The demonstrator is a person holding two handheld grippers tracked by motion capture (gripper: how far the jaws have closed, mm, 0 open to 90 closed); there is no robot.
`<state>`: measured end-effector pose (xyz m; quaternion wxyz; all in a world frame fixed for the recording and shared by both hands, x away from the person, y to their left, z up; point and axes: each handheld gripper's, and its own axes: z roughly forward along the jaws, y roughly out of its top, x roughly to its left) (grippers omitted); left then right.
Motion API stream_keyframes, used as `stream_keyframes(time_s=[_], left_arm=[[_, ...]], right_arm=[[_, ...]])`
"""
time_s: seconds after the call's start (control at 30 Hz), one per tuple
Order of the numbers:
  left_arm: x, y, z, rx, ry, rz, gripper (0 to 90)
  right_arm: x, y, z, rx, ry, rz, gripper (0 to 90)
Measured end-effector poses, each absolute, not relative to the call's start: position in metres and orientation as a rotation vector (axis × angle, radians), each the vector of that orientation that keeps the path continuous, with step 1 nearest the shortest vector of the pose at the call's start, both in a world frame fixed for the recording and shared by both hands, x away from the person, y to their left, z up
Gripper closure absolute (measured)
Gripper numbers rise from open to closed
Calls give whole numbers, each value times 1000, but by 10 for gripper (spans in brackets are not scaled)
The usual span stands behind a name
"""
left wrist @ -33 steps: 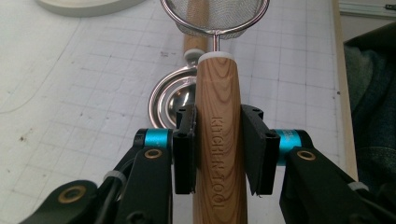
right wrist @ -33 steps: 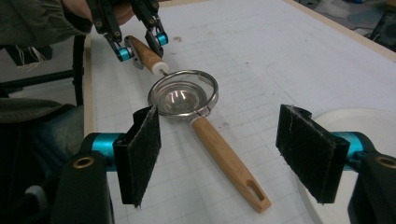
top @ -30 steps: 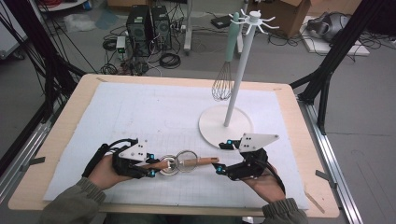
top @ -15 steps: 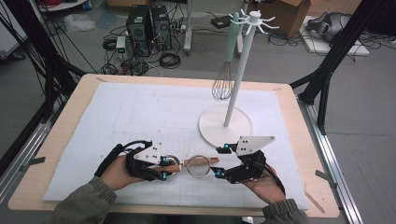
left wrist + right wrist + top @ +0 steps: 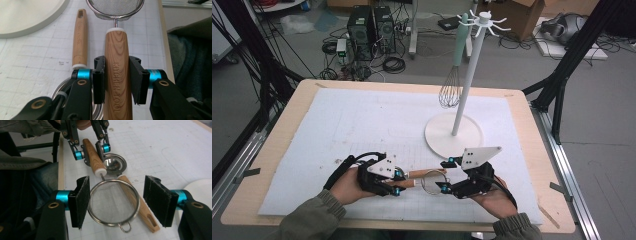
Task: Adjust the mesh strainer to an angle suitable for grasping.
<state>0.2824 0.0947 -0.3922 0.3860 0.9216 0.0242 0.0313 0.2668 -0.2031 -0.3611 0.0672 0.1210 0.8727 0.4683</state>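
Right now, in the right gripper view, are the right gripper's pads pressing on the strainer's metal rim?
No. The right gripper has a pad on each side of the strainer, with a visible gap between pads and rim.

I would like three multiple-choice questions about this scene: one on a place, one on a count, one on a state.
1. Where does the whisk hang?
A. on the stand
B. on the table edge
C. from a hand-held gripper

2. How many wooden handles show in the left gripper view?
A. one
B. two
C. four

3. What is the left hand-held gripper doing?
A. standing open over bare mat
C. holding the whisk
B. clamping the strainer handle

Answers: 1 A, it hangs from a hook at the stand's top. 2 B, the held handle and a second handle lying beside it. 3 B, both pads press the handle.
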Motion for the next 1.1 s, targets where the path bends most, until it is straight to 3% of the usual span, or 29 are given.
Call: stream_keyframes(time_s=[1.1], left_arm=[[277, 57, -389, 2371, -5, 57, 678]], right_arm=[[274, -173, -384, 203, 2836, 1296, 536]])
